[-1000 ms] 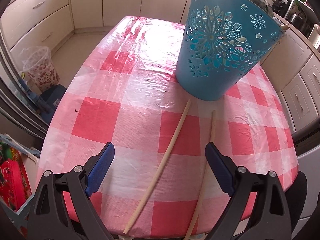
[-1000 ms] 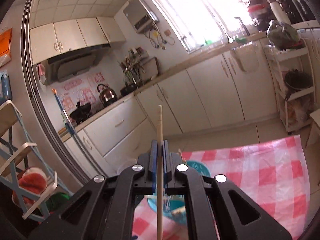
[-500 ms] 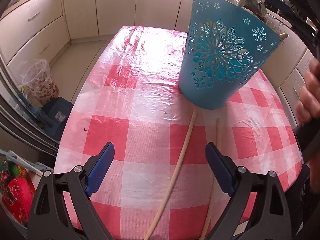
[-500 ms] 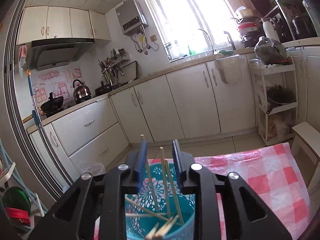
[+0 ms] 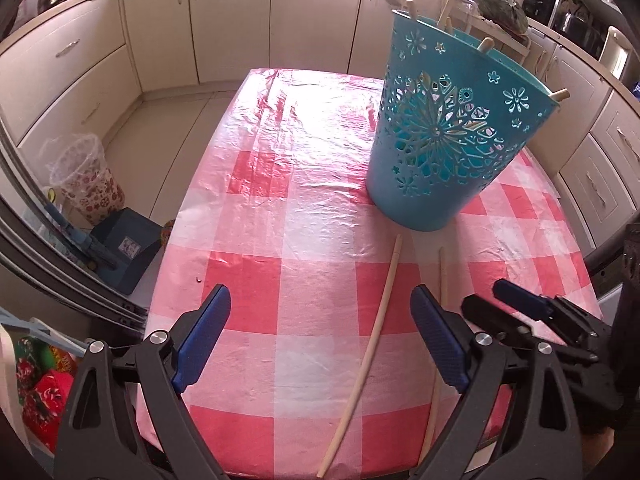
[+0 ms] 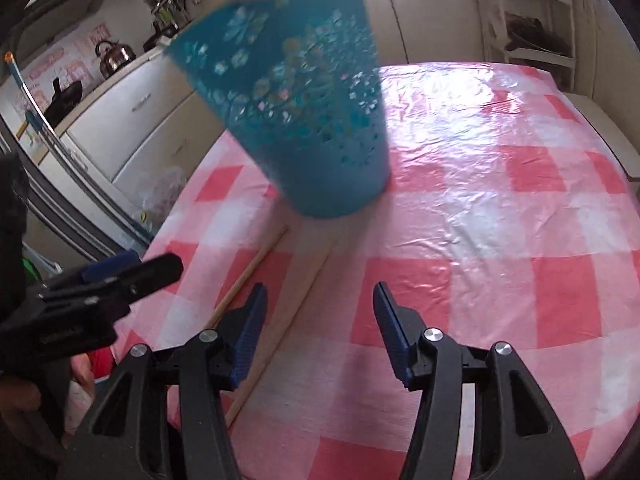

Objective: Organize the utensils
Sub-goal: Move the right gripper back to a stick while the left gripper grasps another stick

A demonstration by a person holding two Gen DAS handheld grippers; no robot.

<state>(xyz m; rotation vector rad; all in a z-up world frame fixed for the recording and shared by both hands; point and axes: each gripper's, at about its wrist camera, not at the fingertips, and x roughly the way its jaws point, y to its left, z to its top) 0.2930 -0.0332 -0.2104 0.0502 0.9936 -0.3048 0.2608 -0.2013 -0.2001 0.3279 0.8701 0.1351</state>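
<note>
We are holding our left gripper [image 5: 320, 344] above the near edge of a table covered by a red and white checked cloth [image 5: 312, 184], its blue-padded jaws spread wide and gripping nothing. Our right gripper [image 6: 318, 330] is hovering just beside it, jaws likewise apart and empty. Two long wooden sticks [image 5: 370, 336] are lying side by side on the cloth, their far ends near the base of a blue cut-out basket [image 5: 448, 128]. More sticks are poking above its rim.
</note>
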